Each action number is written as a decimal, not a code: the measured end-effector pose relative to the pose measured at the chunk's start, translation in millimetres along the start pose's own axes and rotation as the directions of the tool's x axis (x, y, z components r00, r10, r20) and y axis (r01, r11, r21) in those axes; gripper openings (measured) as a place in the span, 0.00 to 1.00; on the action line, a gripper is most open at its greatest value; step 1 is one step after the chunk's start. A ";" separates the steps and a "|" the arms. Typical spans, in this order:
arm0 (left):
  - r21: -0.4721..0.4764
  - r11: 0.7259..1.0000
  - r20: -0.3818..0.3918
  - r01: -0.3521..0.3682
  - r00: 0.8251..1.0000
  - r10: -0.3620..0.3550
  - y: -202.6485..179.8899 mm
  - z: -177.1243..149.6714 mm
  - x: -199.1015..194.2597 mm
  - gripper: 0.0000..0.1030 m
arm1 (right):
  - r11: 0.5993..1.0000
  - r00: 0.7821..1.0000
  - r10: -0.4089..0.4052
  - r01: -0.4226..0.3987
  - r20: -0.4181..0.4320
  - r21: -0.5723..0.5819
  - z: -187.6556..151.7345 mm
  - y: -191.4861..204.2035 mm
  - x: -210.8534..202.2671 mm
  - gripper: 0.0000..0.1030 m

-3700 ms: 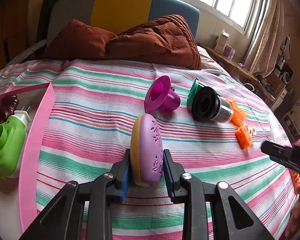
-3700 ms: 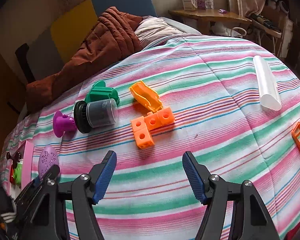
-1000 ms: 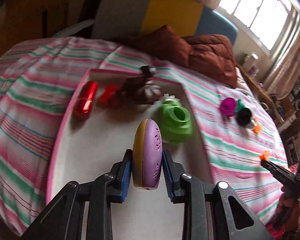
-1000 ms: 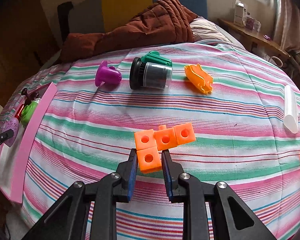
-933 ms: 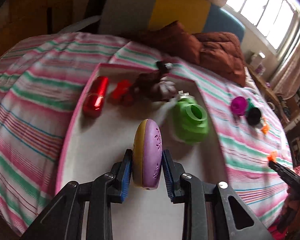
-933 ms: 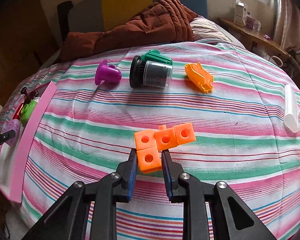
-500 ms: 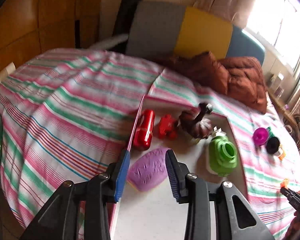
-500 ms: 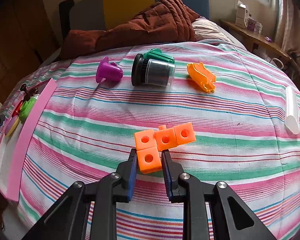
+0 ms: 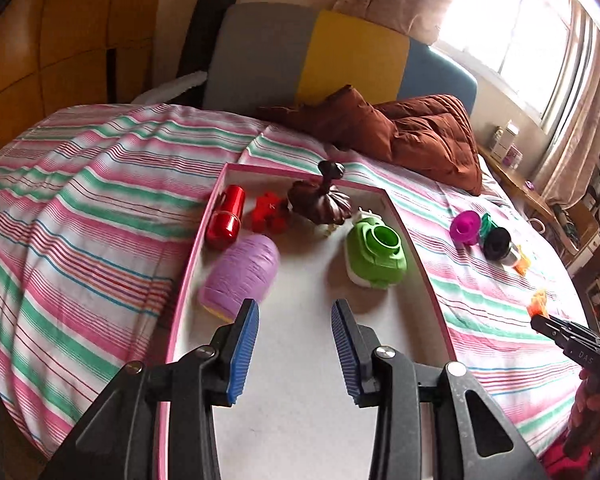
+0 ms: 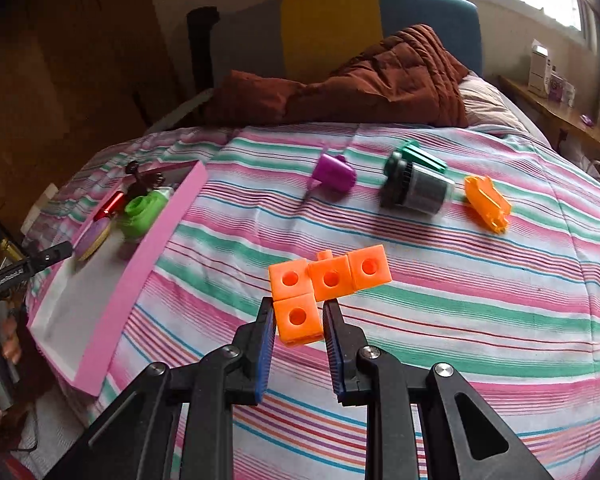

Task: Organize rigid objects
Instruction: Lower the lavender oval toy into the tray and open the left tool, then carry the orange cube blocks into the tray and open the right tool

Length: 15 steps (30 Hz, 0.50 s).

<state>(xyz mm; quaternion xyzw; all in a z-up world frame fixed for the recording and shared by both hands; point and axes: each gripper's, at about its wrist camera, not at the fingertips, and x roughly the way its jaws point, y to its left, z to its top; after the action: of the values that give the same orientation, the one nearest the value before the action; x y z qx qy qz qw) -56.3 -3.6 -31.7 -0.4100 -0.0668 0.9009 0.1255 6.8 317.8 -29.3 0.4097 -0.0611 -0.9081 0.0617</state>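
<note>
While the left gripper (image 9: 294,340) is held spread and empty, the orange cube cluster (image 10: 324,284) is clamped by the right gripper (image 10: 298,334), with the pink tray (image 10: 140,276) left of its jaws.

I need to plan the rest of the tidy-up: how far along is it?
Done: purple oval, red bottle and green toy lie in the pink tray; left gripper is open. In hand: right gripper clamps the orange cubes. Left: magenta cup, black jar, orange clip.
</note>
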 end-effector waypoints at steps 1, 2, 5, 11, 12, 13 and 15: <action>-0.002 1.000 0.001 0.009 1.000 -0.009 0.0 -1.2 -1.6 0.37 | 1.000 1.000 0.018 -0.018 0.006 -0.021 1.1 9.1 -1.0 0.23; -0.004 1.000 0.001 0.021 1.000 -0.021 0.5 -1.9 -3.1 0.37 | 0.999 0.999 0.035 -0.034 0.010 -0.040 1.6 17.3 -2.0 0.23; -0.013 0.998 0.000 0.055 0.998 -0.055 2.2 -4.9 -6.1 0.37 | 0.992 0.997 0.080 -0.078 0.019 -0.096 5.8 44.7 -3.2 0.23; -0.026 0.997 -0.013 0.067 0.998 -0.068 6.7 -4.1 -10.3 0.37 | 0.964 0.989 0.145 -0.140 0.004 -0.226 13.1 101.4 3.6 0.23; -0.032 0.997 -0.016 0.066 0.998 -0.066 8.4 -3.8 -11.1 0.37 | 0.956 0.987 0.158 -0.154 -0.002 -0.252 14.0 111.7 5.4 0.23; -0.037 0.997 -0.016 0.067 0.998 -0.068 10.9 -3.3 -12.7 0.37 | 0.946 0.985 0.170 -0.166 -0.008 -0.277 14.6 122.2 7.4 0.23; -0.043 0.997 -0.010 0.070 0.997 -0.071 14.3 -2.8 -15.5 0.37 | 0.926 0.981 0.191 -0.189 -0.025 -0.327 15.7 142.8 11.5 0.23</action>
<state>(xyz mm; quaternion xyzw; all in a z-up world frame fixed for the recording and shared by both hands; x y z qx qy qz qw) -46.8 -21.7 -25.6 -0.4152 -0.0995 0.8920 0.1488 -3.7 176.2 -4.3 0.3824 0.0513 -0.8968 0.2164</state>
